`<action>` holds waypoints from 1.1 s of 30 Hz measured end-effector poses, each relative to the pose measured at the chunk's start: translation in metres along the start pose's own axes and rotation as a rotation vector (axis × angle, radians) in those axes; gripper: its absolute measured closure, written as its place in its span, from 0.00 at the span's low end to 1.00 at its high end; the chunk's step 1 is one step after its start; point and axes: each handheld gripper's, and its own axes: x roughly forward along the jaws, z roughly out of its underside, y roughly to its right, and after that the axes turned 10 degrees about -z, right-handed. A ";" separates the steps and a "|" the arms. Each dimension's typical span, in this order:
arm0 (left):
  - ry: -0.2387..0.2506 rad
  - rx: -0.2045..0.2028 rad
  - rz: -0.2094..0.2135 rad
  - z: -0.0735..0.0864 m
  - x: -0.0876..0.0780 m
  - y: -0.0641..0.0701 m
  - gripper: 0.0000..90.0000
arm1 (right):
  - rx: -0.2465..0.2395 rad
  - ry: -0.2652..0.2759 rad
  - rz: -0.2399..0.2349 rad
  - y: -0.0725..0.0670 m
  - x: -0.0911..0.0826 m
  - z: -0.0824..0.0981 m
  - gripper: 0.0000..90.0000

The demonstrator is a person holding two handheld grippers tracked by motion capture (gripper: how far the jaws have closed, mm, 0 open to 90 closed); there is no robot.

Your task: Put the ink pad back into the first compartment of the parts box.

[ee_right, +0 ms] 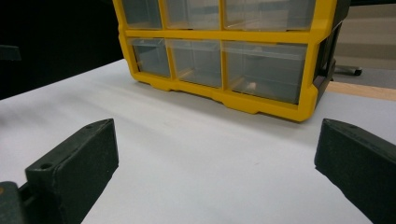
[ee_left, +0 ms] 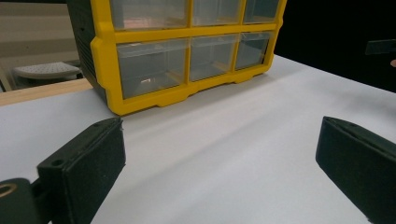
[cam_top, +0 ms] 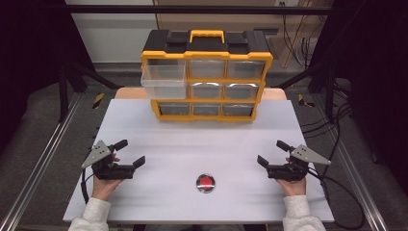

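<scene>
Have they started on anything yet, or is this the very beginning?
One thing looks done: the top-left drawer of the yellow organizer sits pulled out. Nothing is in hand; the left gripper and right gripper are both open and empty. The small red round object lies untouched between them.

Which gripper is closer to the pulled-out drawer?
Left. The left gripper sits on the same side as the open drawer, which juts out at the organizer's top left. The right gripper is across the table, farther away.

drawer cabinet top cropped, small round red object unidentifiable
</scene>
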 end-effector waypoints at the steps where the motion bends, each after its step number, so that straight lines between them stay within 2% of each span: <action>1: 0.000 0.000 0.000 0.000 0.000 0.000 0.01 | 0.002 0.001 -0.001 0.000 0.000 0.000 0.00; 10: -0.005 0.003 -0.002 0.000 0.000 0.000 0.01 | -0.013 0.000 -0.009 -0.003 0.000 -0.004 0.01; 33: -0.026 0.009 -0.007 0.002 0.003 0.000 0.01 | -0.061 -0.086 -0.075 -0.039 0.028 -0.020 0.00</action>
